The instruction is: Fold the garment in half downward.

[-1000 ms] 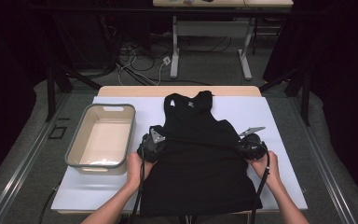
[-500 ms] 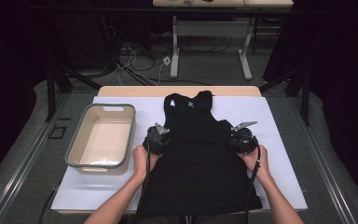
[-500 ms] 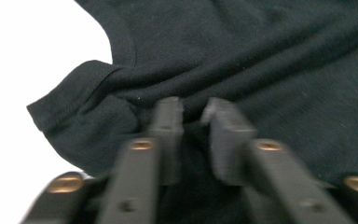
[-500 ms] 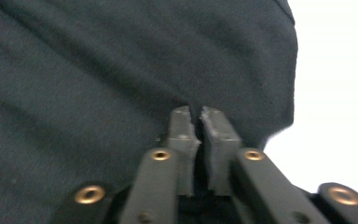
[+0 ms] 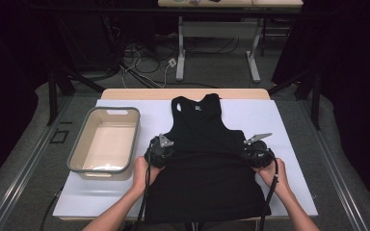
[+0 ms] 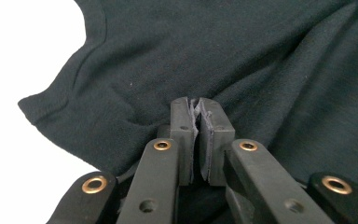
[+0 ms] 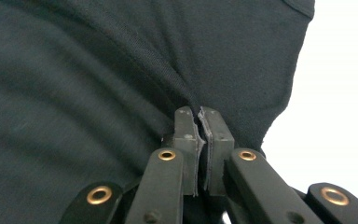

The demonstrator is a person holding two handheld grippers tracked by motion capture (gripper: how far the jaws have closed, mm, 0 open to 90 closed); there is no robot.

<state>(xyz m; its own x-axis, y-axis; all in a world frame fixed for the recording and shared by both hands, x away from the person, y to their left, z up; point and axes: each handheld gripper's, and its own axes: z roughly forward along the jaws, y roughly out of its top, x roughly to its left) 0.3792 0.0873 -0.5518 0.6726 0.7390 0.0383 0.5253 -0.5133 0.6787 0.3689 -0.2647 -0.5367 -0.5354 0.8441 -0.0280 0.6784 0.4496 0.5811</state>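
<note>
A black sleeveless top (image 5: 197,130) lies flat on the white table sheet (image 5: 279,120), neck toward the far side and hem at the near edge. My left gripper (image 5: 166,154) grips its left side edge, and in the left gripper view the jaws (image 6: 198,105) are shut on a pinch of the dark cloth (image 6: 214,56) below the armhole. My right gripper (image 5: 248,154) grips the opposite side edge, its jaws (image 7: 198,112) likewise shut on a ridge of the cloth (image 7: 98,70). A crease runs across the top between the two grippers.
A beige bin with a grey rim (image 5: 77,144) stands on the sheet left of the top, close to my left hand. Bare white sheet lies to the right of the top. Table legs and cables are on the floor beyond the far edge.
Half a second ago both grippers were closer together and slightly farther forward. They have since moved apart and back toward the person, pulling the cloth taut between them.
</note>
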